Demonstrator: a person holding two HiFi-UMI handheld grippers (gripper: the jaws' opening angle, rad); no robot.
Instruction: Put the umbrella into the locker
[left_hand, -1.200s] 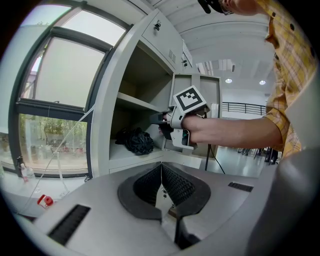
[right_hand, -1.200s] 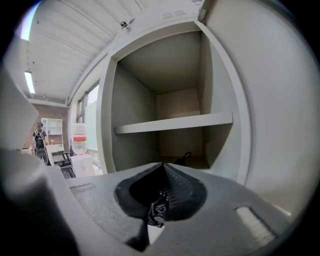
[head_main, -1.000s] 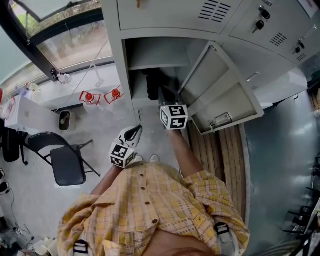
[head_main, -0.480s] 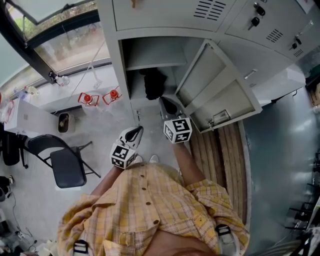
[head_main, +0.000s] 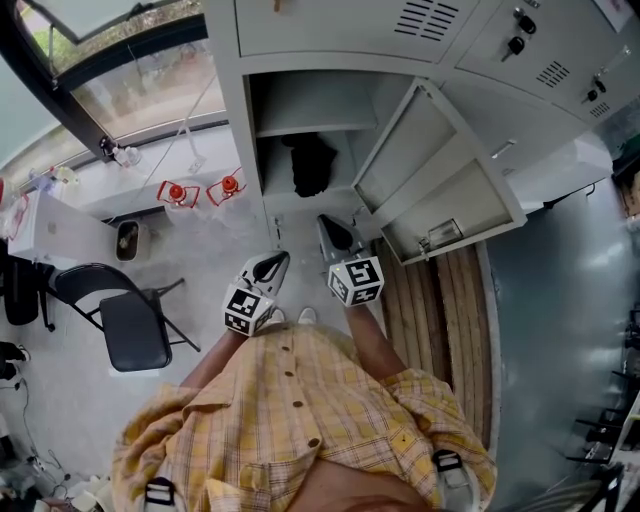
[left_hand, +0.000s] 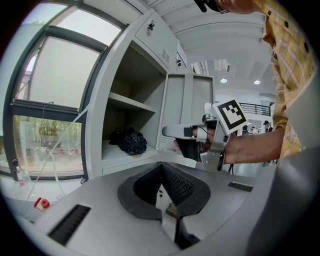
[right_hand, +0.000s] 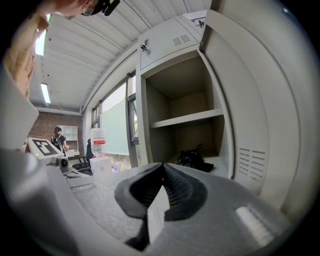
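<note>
The black folded umbrella (head_main: 311, 163) lies on the floor of the open locker's lower compartment (head_main: 300, 205), also visible as a dark bundle (left_hand: 128, 141) in the left gripper view and the right gripper view (right_hand: 192, 159). My right gripper (head_main: 327, 222) is outside the locker, just in front of its opening, shut and holding nothing; its pads meet (right_hand: 162, 165). My left gripper (head_main: 279, 258) hangs lower left of it, near the person's waist, also shut and without anything between its jaws (left_hand: 161, 166). Neither gripper touches the umbrella.
The locker door (head_main: 440, 175) stands swung open to the right. A shelf (head_main: 315, 125) spans the compartment above the umbrella. A black folding chair (head_main: 130, 325), a white box (head_main: 60, 230) and two red objects (head_main: 178, 192) sit at the left by the window.
My right gripper has drawn back out of the locker opening toward the person and slightly down. The umbrella stays inside the locker. The left gripper has hardly moved.
</note>
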